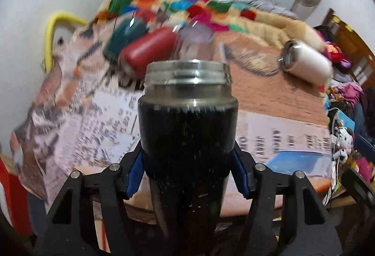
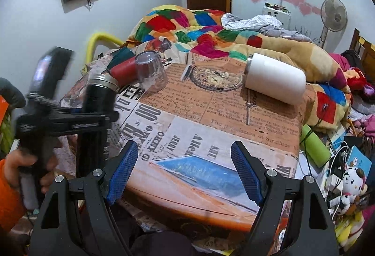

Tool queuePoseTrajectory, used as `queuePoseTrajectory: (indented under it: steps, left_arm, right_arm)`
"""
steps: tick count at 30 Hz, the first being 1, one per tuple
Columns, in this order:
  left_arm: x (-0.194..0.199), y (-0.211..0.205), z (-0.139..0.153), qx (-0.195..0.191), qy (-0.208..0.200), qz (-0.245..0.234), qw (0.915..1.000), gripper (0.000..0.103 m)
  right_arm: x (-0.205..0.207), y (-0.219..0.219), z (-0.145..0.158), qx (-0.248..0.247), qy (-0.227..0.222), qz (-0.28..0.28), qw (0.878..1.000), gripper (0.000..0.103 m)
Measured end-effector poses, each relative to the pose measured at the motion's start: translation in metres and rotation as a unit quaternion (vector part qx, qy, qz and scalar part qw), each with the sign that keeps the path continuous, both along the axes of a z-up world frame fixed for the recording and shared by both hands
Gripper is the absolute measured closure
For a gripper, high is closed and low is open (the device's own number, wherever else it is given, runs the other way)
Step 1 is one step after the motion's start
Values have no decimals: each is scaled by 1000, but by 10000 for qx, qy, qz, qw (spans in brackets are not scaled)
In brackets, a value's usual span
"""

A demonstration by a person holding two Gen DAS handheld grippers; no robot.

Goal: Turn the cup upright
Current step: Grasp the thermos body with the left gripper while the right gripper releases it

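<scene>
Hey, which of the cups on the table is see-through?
The clear cup standing mouth-down beside the red cup; the white cup and red one are opaque and lie sideways.

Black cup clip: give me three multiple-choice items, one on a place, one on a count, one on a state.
1. Where is the black cup?
A. lying on the table
B. in the left gripper
C. on the quilt

2. How many cups lie on their sides on the table?
A. one
B. three
C. five

3. How does the right gripper stand?
A. open, holding nothing
B. shut on the white cup
C. shut on the clear cup

Key: 1 B, blue pads press both its sides. 2 B, the white cup, red cup and teal cup. 3 A, only the table shows between its pads.
</scene>
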State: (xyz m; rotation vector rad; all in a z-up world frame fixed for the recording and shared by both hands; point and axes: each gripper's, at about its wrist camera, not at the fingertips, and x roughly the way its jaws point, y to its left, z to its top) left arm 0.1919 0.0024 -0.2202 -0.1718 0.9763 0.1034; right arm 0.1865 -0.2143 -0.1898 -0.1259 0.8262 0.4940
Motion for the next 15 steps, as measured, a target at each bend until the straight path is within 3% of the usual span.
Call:
queuePoseTrajectory:
  steps: [8,15]
  left_arm:
    - [-7,-21,63,177,-861,-367,9955,40]
    - [35,-37,78,218,-1131,-495,9921,39]
  right_arm:
    - [5,-9,8,135,-81,-218,9996,24]
    - [13,-14,17,164,-233,-383,9989,24]
